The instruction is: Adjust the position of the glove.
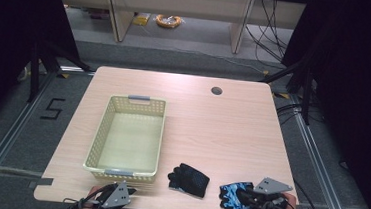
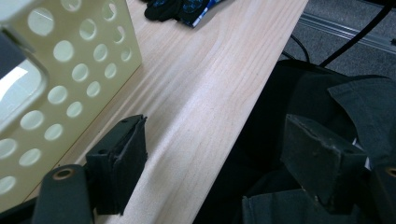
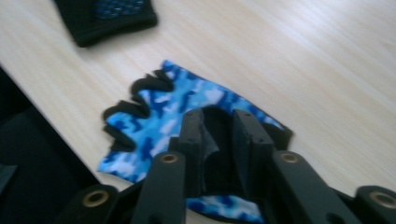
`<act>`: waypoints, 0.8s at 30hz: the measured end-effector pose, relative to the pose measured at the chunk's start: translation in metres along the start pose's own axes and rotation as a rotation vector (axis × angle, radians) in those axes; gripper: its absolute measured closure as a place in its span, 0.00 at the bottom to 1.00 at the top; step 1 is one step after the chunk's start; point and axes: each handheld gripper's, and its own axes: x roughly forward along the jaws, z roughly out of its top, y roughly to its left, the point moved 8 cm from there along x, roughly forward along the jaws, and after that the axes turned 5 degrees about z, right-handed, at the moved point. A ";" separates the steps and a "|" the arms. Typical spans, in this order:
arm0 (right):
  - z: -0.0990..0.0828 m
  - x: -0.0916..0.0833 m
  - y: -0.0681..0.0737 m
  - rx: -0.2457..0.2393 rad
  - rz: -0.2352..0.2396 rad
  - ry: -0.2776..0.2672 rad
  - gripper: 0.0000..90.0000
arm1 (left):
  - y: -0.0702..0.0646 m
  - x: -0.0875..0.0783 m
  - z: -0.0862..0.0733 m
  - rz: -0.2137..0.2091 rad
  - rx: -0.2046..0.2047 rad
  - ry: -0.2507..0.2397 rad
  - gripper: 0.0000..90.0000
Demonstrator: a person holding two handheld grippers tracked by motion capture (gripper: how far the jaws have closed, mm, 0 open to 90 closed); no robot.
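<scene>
Grey floor [image 1: 187,59], pale desk legs [image 1: 239,31], black curtains [image 1: 356,73] flanking.

Blue camouflage fingerless glove [image 3: 187,105] flat at near table edge, black glove [image 1: 189,179] just beside

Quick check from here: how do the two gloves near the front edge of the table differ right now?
The blue camouflage fingerless glove lies palm-down by the front right corner with the right gripper closed on its cuff; the black glove with blue dotted palm lies free, further left, nearer the cream perforated plastic basket. The camouflage glove is brightly patterned; the black glove is mostly dark. Both are fingerless, flat on the wooden table, outside the basket.
</scene>
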 end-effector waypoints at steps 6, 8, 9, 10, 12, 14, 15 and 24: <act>-0.003 0.008 0.006 0.026 0.043 0.027 0.72 | -0.001 0.000 0.000 -0.002 -0.003 0.000 0.24; -0.003 0.011 0.007 0.033 0.044 0.017 0.71 | -0.001 0.000 0.000 -0.001 -0.004 -0.006 0.24; -0.002 0.014 0.008 0.032 0.039 0.013 0.71 | -0.001 0.000 0.001 0.001 -0.007 -0.007 0.24; -0.003 0.015 0.011 0.044 0.056 0.027 0.71 | -0.001 0.000 0.001 0.001 -0.007 -0.007 0.24; -0.004 0.018 0.014 0.068 0.071 0.061 0.70 | -0.001 0.000 0.001 0.001 -0.007 -0.008 0.24; -0.006 0.023 0.013 0.076 0.063 0.074 0.72 | -0.002 0.000 0.000 -0.013 -0.005 -0.002 0.24; -0.006 0.023 0.013 0.076 0.063 0.074 0.72 | -0.002 0.000 0.000 -0.013 -0.005 -0.002 0.24; -0.005 0.025 0.013 0.158 0.074 0.037 0.92 | -0.001 -0.001 0.001 0.002 0.005 -0.009 0.24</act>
